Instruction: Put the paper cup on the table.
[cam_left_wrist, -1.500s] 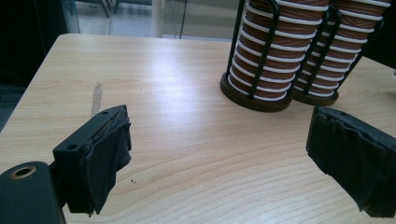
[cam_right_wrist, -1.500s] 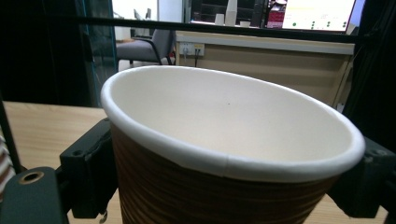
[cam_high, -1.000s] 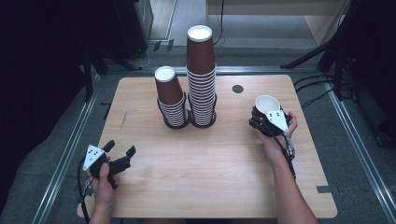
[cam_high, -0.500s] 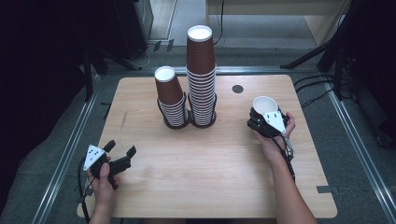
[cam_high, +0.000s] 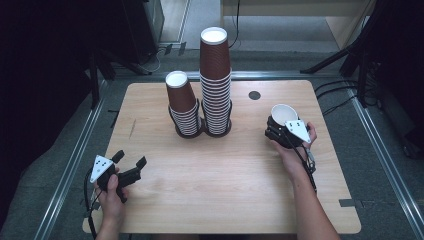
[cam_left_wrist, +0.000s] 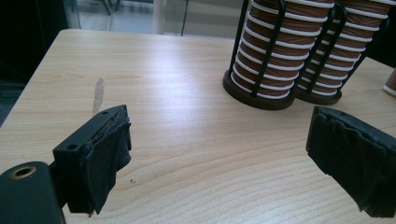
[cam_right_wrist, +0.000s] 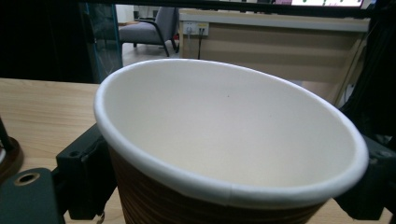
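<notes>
Right jaws: closed on the brown wall of one paper cup (cam_right_wrist: 224, 154), one black jaw on each side, below the white rim.
Left jaws: wide open, with only bare wood between them; they hold nothing.
Right gripper (cam_high: 282, 131): at the right of the high view, in the person's hand, above the table (cam_high: 235, 210).
Left gripper (cam_high: 129, 166): at the lower left of the high view, low over the table, pointing to the cup stacks.
Cup place: in the right gripper, mouth up and a little tilted, well apart from the stacks.
Cup handling: I judge it very light and thin; the wall is soft and will dent under a strong squeeze, and the ribbed outside gives some grip.
Where to hold: on the side wall just under the rolled rim, where it seems stiffest.
Cup look: brown ribbed outside, white inside, white rolled rim, empty.
Stacks: a short stack (cam_high: 183, 107) and a tall stack (cam_high: 216, 80) of upside-down cups in a black wire holder (cam_left_wrist: 261, 91), upper middle of the high view.
</notes>
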